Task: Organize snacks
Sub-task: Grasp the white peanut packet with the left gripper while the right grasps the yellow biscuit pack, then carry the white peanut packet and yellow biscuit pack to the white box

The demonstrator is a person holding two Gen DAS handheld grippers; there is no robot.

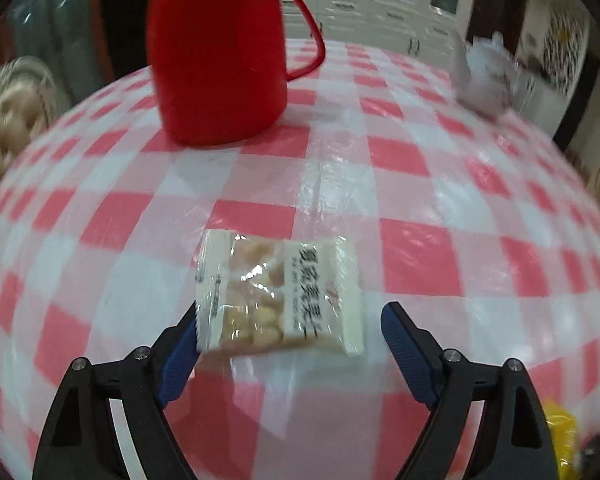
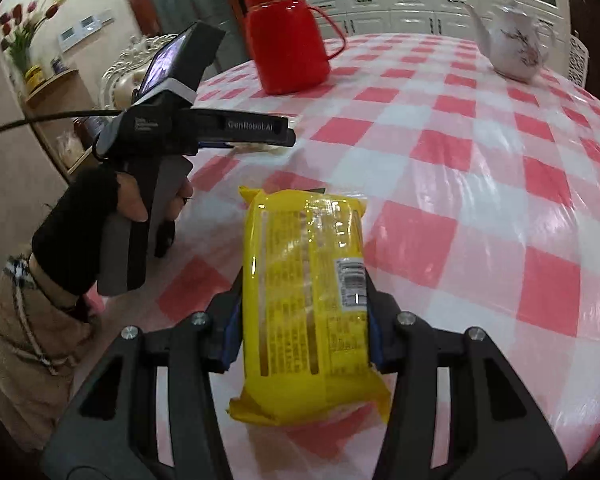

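Right gripper (image 2: 300, 336) fingers clamp the yellow pack (image 2: 306, 304); left gripper (image 1: 290, 346) released, clear packet (image 1: 278, 292) lying between its fingers.

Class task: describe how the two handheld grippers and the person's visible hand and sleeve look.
Both grippers, left gripper and right gripper, have black fingers with blue ribbed pads and silver screws. The left carries white lettering, a black cable and a small screen. The hand wears a black fingerless glove, beige knit sleeve.
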